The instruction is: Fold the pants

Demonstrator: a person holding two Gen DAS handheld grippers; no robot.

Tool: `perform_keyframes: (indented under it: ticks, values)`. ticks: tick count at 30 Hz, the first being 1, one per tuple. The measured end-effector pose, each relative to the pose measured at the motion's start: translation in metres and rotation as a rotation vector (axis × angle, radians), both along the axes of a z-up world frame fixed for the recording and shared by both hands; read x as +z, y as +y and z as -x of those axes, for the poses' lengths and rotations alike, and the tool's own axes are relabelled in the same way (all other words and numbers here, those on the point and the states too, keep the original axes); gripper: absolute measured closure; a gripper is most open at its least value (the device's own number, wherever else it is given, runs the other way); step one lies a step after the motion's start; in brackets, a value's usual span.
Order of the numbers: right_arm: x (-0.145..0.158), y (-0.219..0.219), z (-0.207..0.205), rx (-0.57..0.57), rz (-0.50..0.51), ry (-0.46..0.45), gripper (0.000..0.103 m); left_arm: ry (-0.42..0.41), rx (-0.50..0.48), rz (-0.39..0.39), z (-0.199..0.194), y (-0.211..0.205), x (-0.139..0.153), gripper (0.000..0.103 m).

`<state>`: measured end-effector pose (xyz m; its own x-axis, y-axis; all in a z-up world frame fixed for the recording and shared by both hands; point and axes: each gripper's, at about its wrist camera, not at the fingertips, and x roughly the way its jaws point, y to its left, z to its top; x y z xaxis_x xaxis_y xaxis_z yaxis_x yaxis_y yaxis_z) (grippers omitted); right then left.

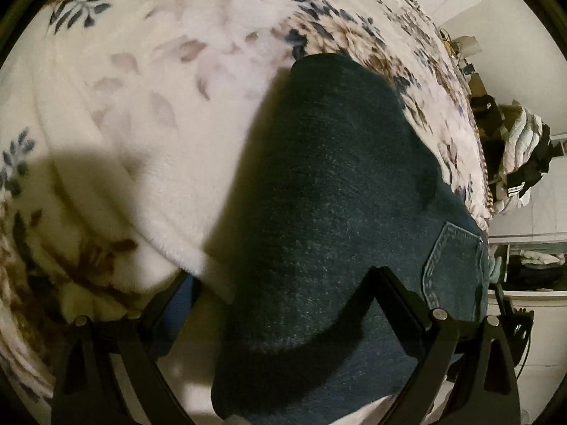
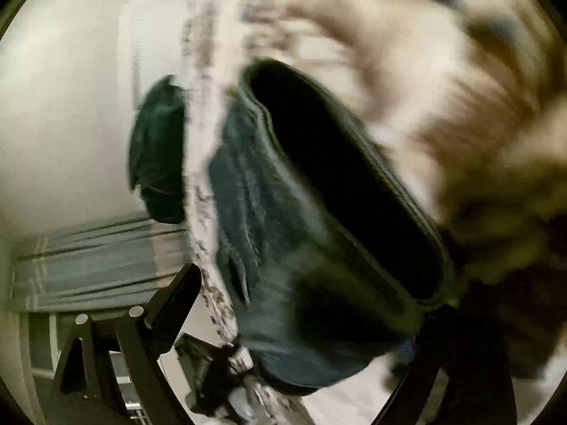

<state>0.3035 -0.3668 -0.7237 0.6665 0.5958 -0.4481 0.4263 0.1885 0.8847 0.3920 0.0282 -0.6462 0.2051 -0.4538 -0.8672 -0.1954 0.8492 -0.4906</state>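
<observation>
Pants [image 1: 329, 191] half folded on bed [image 1: 141, 113]
Doubled denim lies ahead between wide left jaws; right jaws' state I cannot tell; final fold remains.

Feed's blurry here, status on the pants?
Left tongs spread, jeans bunched between. Right tongs blurred, grip unclear. Jeans on floral blanket. Nothing blocking.

Dark blue denim pants [image 1: 319, 184] draped over floral blanket, back pocket up
</observation>
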Motion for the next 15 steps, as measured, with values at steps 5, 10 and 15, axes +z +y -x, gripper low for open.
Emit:
perform_keyframes:
  ticks: [5, 10, 15]
  values:
    - [-0.018, 0.014, -0.029, 0.103, 0.073, 0.109, 0.008, -0.009, 0.012, 0.006, -0.004, -0.002, -0.005, 0.003]
    - [-0.010, 0.024, -0.033, 0.121, 0.113, 0.111, 0.036, -0.031, 0.026, 0.013, -0.005, 0.000, -0.004, 0.003]
    - [0.005, 0.032, -0.027, 0.103, 0.129, 0.099, 0.058, -0.123, 0.015, 0.009, 0.003, 0.001, 0.013, 0.057]
